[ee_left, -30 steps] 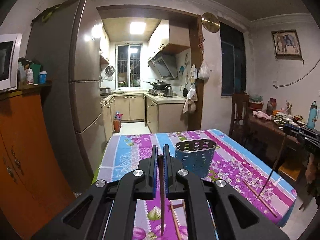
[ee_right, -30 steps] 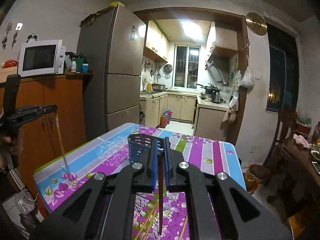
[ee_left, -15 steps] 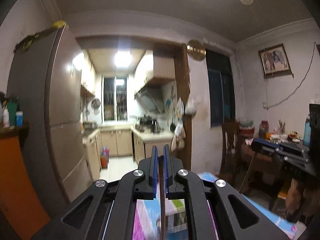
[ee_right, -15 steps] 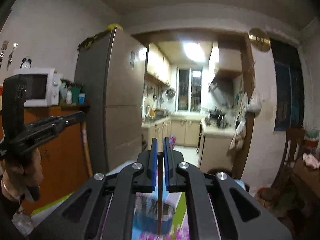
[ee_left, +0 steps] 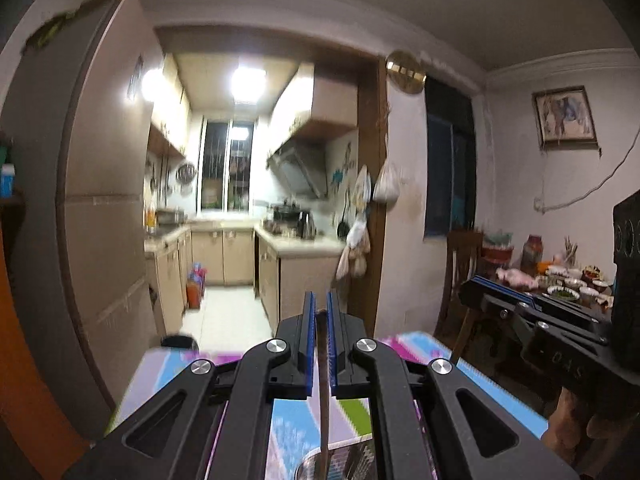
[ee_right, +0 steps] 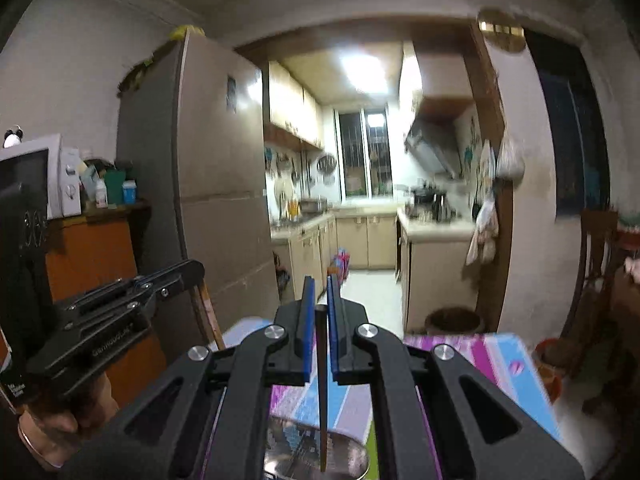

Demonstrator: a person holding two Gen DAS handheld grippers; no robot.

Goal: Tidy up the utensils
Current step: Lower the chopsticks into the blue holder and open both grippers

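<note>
My left gripper (ee_left: 319,312) is shut on a brown chopstick (ee_left: 324,392) that hangs down over the perforated utensil holder (ee_left: 340,460) at the bottom of the left wrist view. My right gripper (ee_right: 318,296) is shut on another chopstick (ee_right: 323,400) whose lower end points into the holder (ee_right: 296,452). Each gripper shows in the other's view: the right one (ee_left: 532,320) at the right, the left one (ee_right: 120,300) at the left with its chopstick (ee_right: 206,312).
The floral tablecloth (ee_left: 288,424) covers the table below both grippers. A fridge (ee_right: 216,184) and an orange cabinet (ee_right: 92,252) stand at the left. A side table with dishes (ee_left: 568,284) and a chair (ee_left: 460,272) stand at the right.
Both grippers have tilted up and moved in over the utensil holder, which went from well ahead on the table to directly beneath the hanging chopsticks.
</note>
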